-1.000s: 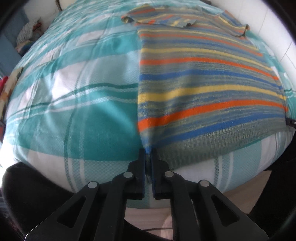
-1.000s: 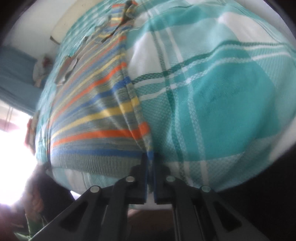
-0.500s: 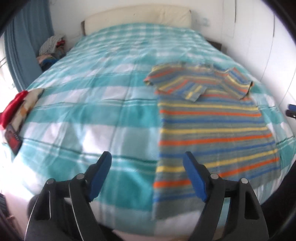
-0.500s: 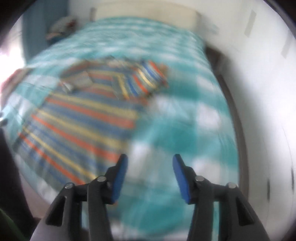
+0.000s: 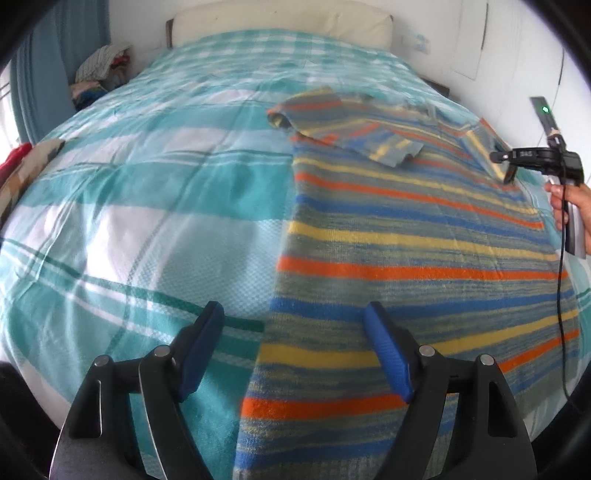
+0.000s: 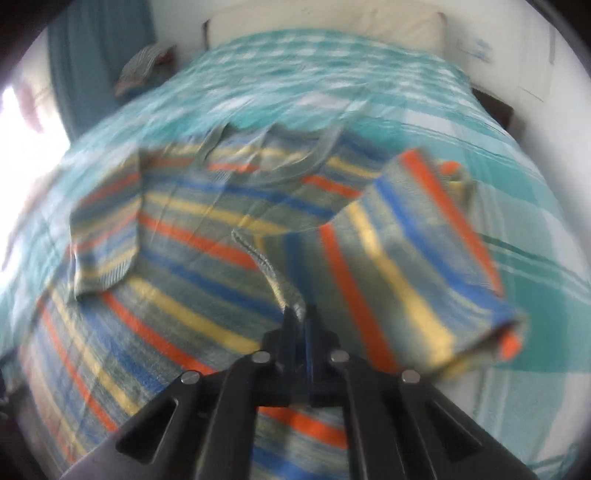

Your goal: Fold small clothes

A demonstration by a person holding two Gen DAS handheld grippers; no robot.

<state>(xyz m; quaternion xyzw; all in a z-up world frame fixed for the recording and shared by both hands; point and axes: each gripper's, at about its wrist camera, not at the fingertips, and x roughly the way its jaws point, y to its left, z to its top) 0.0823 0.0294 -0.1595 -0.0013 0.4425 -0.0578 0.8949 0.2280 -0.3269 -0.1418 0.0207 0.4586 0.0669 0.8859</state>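
One striped shirt [image 5: 424, 258] flat on teal plaid bed [image 5: 147, 221], white walls, pillow [image 5: 280, 18] far.
Left hand-held gripper [image 5: 291, 350] remains apart; right hand-held gripper [image 6: 300, 325], apart half a second ago, now clamped on sleeve edge [image 6: 280, 284].

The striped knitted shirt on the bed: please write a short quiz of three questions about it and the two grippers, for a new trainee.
1. True or false: the left gripper holds the striped knitted shirt.
2. Which gripper has its jaws shut on the shirt's fabric? A) left B) right C) both
3. Fill in: the shirt lies on a teal and white checked ______.

Key
1. False: its jaws stand open above the shirt's lower edge.
2. B: the right gripper pinches a grey ribbed edge near the right sleeve.
3. Bedspread.
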